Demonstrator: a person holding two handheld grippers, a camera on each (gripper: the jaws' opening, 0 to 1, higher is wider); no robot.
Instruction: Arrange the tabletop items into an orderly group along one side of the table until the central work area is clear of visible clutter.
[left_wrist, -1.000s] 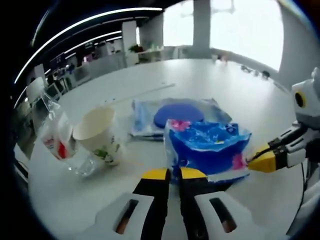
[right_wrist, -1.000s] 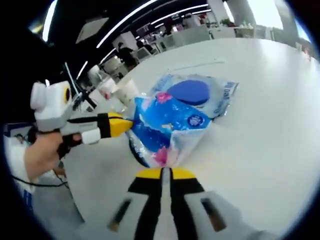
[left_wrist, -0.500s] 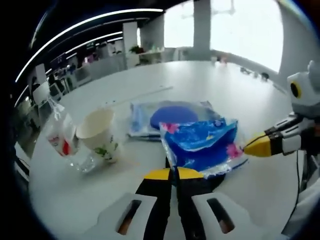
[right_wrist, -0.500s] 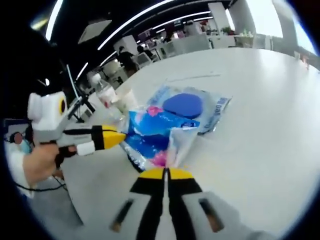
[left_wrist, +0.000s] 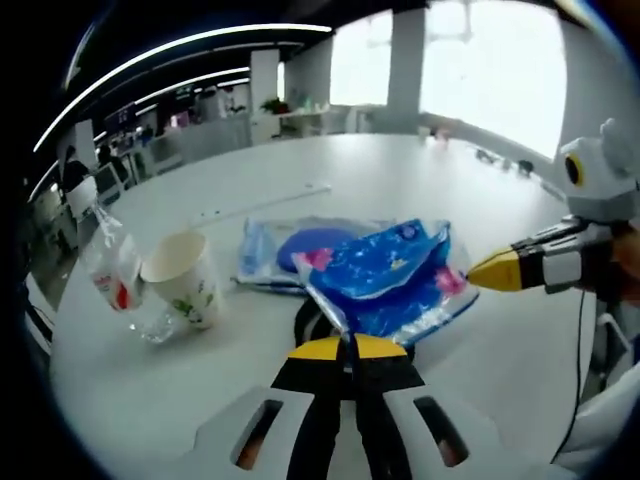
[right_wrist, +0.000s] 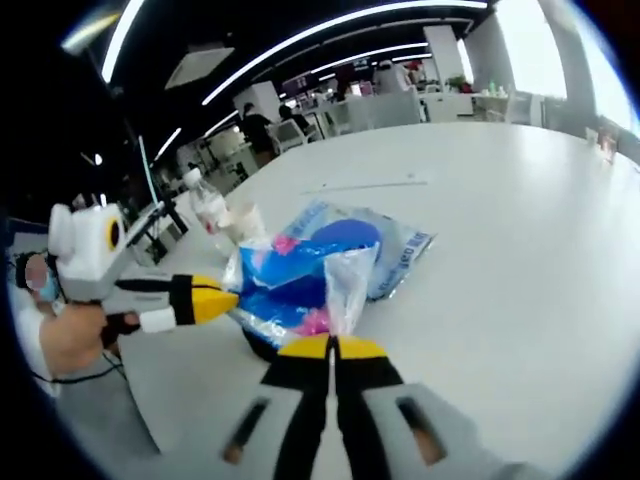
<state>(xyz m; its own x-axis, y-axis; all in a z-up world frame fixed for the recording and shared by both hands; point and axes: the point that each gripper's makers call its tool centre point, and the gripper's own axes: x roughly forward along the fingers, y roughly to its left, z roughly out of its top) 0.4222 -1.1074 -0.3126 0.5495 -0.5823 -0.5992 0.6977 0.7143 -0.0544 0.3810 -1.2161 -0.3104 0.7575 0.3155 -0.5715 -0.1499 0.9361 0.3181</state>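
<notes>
A wide white tabletop (left_wrist: 420, 170) (right_wrist: 520, 200) carries everything, and places here are given from the paper cup (left_wrist: 186, 277). A flat clear packet with a blue disc inside (left_wrist: 290, 246) (right_wrist: 385, 245) lies on the tabletop just beside the cup, on the side away from the bottle. Over the packet's near edge a crumpled blue plastic bag (left_wrist: 385, 275) (right_wrist: 290, 280) is held off the tabletop, stretched between the two grippers. The left gripper (left_wrist: 349, 347) (right_wrist: 228, 300) has its yellow-tipped fingers clenched on the bag's corner nearest the cup; the right gripper (right_wrist: 331, 346) (left_wrist: 478, 274) has its fingers pinched on the bag's far corner. A dark round thing shows beneath the bag, too hidden to identify. A clear plastic bottle with a red and white label (left_wrist: 112, 270) (right_wrist: 208, 208) leans just beside the cup, on its other side. A hand (right_wrist: 70, 335) grips the left gripper's handle.
</notes>
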